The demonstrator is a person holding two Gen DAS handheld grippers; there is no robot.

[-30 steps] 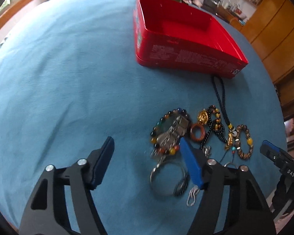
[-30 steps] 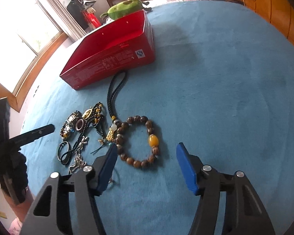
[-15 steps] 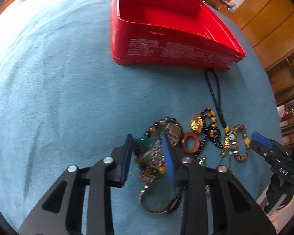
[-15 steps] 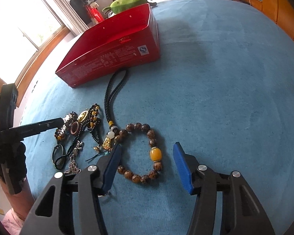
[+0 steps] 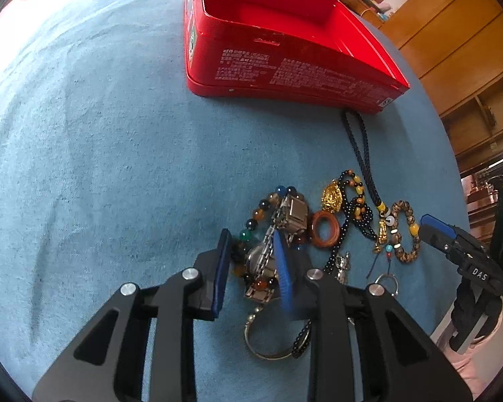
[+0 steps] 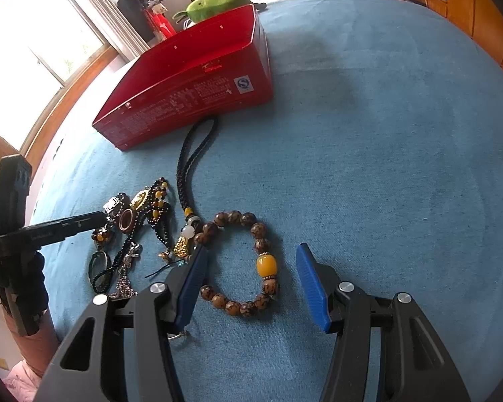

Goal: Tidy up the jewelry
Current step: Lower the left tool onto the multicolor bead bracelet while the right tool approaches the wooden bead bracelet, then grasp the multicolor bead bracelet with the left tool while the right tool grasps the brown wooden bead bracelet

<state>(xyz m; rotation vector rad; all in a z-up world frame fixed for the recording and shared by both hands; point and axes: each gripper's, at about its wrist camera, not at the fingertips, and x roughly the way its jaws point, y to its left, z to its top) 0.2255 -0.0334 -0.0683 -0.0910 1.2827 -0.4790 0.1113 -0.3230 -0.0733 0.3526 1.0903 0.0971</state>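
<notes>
A pile of jewelry lies on the blue cloth in front of an open red tin box, empty inside. My left gripper has its jaws narrowed around a metal watch and a multicoloured bead bracelet; contact is unclear. My right gripper is open, straddling a brown bead bracelet with a yellow bead. That bracelet also shows in the left wrist view. A black cord pendant, a gold pendant and an orange ring lie between.
A silver bangle lies under my left gripper. The red box also shows in the right wrist view, with a green plush toy behind it. Wooden cabinets stand past the table's right edge.
My left gripper moved forward over the watch and bead bracelet and its jaws narrowed around them. My right gripper moved forward and lower, now straddling the brown bracelet.
</notes>
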